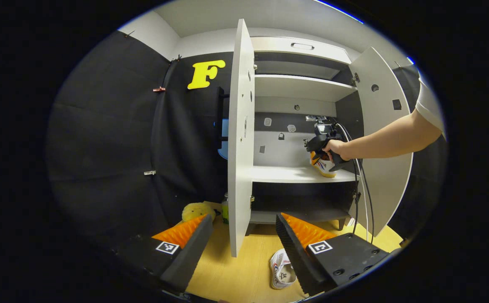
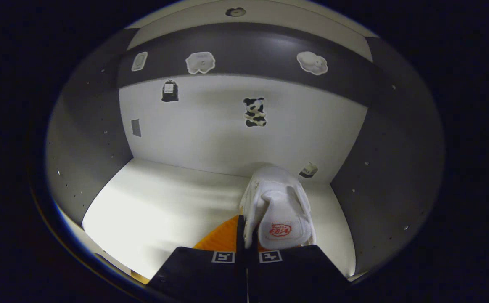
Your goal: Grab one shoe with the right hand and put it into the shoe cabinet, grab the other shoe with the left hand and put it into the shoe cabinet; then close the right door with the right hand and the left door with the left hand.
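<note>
The shoe cabinet (image 1: 294, 172) stands with both doors open, left door (image 1: 241, 126) edge-on and right door (image 1: 385, 126) swung wide. A person's arm reaches into the middle shelf (image 2: 164, 202) with my right gripper (image 1: 324, 143) (image 2: 244, 229), shut on the side of a white shoe (image 2: 280, 206) (image 1: 322, 165). That shoe sits at the shelf's right end, toe toward the back wall; I cannot tell if it rests fully. The other white shoe (image 1: 282, 269) lies on the floor in front of the cabinet. Just above it, my left gripper (image 1: 243, 216) is open and holds nothing.
A yellow plush toy (image 1: 198, 210) and a green bottle (image 1: 225, 208) sit on the wooden floor (image 1: 244, 269) left of the cabinet. Cables (image 1: 360, 185) hang from the right gripper along the right door. Stickers dot the cabinet's back wall (image 2: 236, 122).
</note>
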`<state>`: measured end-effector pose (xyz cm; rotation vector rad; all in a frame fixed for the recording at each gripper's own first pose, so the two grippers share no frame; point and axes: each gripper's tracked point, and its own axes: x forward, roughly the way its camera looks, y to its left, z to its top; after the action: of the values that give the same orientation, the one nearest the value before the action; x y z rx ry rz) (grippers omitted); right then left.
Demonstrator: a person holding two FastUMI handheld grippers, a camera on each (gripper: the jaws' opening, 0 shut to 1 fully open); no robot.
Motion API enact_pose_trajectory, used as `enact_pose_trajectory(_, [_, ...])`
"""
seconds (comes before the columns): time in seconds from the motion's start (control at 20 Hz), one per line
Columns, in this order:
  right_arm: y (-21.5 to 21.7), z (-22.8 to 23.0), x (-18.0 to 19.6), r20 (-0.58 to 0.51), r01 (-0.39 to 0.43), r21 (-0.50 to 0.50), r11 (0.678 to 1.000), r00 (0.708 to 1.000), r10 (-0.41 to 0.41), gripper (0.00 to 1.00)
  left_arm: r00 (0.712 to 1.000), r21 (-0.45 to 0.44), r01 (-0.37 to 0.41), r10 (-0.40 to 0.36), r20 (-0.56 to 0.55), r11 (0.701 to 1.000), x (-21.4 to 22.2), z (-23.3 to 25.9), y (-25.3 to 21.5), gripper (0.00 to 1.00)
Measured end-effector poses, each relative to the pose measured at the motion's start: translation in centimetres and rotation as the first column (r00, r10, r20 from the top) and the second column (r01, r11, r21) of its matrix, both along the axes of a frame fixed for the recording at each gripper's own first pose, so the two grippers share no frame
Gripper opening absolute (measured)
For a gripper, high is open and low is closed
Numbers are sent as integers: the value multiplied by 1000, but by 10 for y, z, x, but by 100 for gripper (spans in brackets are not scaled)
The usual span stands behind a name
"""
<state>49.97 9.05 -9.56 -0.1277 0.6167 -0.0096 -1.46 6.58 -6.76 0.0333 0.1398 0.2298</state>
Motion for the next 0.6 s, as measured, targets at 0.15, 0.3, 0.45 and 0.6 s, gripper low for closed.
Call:
enact_pose_trajectory(0.15, [-3,-1,-14,-21,-19,-38,999,1000,18,20,1000,-4,2,-2,1,1000,-3,-2,-2,95])
enact_pose_trajectory(0.3, [-4,21,-23,42,-15,-45,999,999,17,40,1000,-8,19,-19,-1,1000,-4,-2,-7,95])
enact_pose_trajectory(0.45, [5,51,-47,118,-44,-17,999,992,46,57,999,-13,49,-49,5,999,-4,-4,-16,95])
enact_pose_trajectory(0.6, [16,88,-83,220,-89,18,996,972,83,84,997,-21,83,-83,3,996,-4,-6,-24,95])
